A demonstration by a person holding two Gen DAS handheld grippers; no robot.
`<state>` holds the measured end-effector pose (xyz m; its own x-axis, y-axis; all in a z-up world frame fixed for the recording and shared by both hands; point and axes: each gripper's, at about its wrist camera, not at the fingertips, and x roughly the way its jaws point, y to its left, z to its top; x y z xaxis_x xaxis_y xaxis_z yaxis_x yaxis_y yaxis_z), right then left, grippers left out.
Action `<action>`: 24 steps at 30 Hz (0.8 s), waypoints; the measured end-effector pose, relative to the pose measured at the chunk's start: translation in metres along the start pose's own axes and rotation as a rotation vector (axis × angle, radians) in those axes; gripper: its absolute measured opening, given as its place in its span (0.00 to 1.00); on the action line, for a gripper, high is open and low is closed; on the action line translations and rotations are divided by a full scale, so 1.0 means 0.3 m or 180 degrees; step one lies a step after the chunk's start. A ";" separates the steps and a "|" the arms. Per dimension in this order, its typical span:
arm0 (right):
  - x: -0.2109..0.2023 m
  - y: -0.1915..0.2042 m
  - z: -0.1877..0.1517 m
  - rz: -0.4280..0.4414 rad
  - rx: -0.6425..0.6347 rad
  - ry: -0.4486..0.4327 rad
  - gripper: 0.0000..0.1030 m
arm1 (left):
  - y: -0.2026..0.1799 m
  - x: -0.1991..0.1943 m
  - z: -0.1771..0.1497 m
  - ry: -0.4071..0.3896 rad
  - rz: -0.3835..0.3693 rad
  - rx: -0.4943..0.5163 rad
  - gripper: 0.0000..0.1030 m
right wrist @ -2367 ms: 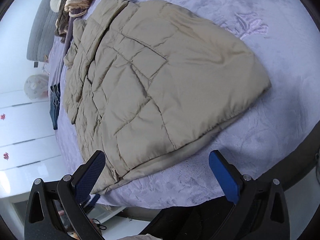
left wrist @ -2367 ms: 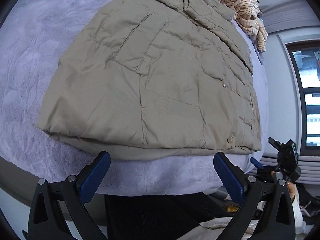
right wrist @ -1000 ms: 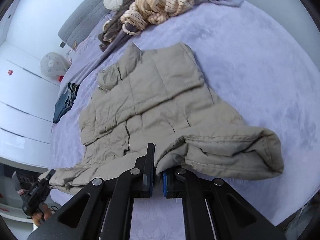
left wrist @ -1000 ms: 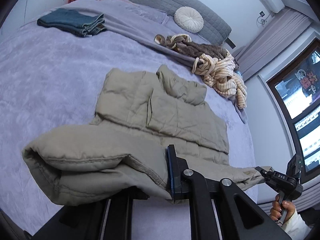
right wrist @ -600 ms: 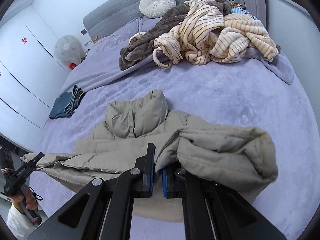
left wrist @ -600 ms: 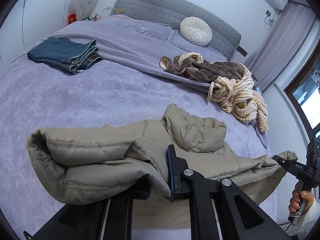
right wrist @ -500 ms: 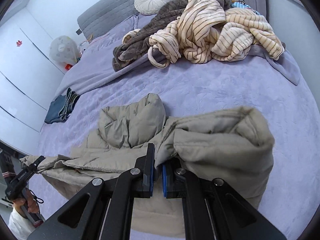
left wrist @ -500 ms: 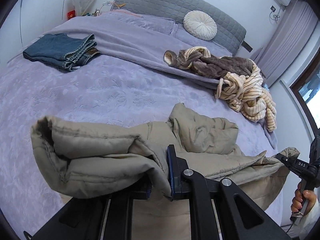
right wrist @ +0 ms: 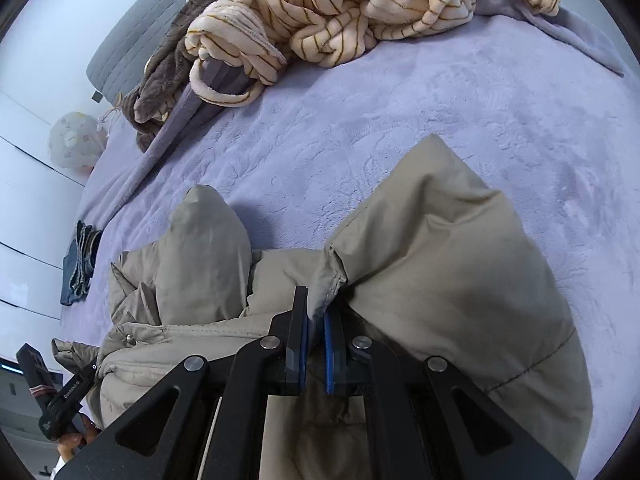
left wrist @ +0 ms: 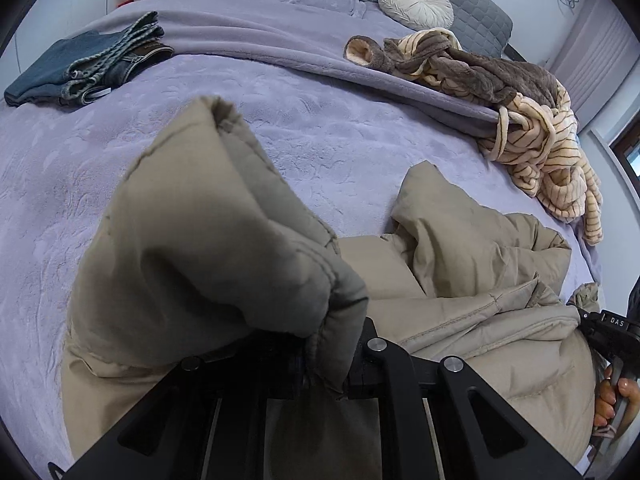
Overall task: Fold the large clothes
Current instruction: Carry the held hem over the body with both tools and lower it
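A beige quilted puffer jacket (left wrist: 460, 264) lies across the lower half of both wrist views on a bed under a lilac plush bedspread (left wrist: 328, 136), its hem raised in two bunches and carried over the body toward the collar end. At lower centre of the left wrist view the left gripper (left wrist: 326, 364) is clamped tight on one hem corner, which balloons up the left of the frame; the right gripper (right wrist: 315, 336), lower centre of its own view, is pinched nearly closed on the other corner, blue pads just showing. To do this fold well, both corners should probably come down level and together, hem edge square to the collar, and be let go only once the padding lies flat, since the puffy fabric looks likely to spring back. Folded blue jeans (left wrist: 80, 68) sit upper left, a cream-and-brown striped fleece robe (left wrist: 540, 148) upper right. The only legible writing is "DAS" on the right gripper's body at the far right edge of the left view; lettering on the left gripper seen at lower left of the right view is too small to read.
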<state>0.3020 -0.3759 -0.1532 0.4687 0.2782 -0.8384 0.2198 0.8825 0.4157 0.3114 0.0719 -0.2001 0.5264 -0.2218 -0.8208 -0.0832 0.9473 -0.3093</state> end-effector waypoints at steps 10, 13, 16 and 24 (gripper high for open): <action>-0.061 -0.002 0.011 0.0252 0.0063 0.0087 0.30 | -0.011 -0.128 -0.007 -0.0205 0.0087 0.0111 0.76; -0.122 0.022 0.005 0.0370 0.0015 -0.0001 0.78 | -0.024 -0.205 -0.012 -0.0426 0.0261 0.0186 0.91; -0.166 0.075 -0.016 0.0447 -0.0115 0.0047 0.75 | -0.038 -0.256 -0.014 -0.0479 0.0188 0.0143 0.91; 0.003 0.308 -0.163 0.0349 -0.0903 0.0434 0.12 | -0.266 -0.106 -0.068 -0.0174 -0.0353 0.0632 0.39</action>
<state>0.2809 -0.2756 -0.1329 0.3533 0.4086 -0.8415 -0.0814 0.9096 0.4075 0.2841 -0.0014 -0.1592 0.5685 -0.3193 -0.7582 0.1429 0.9459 -0.2912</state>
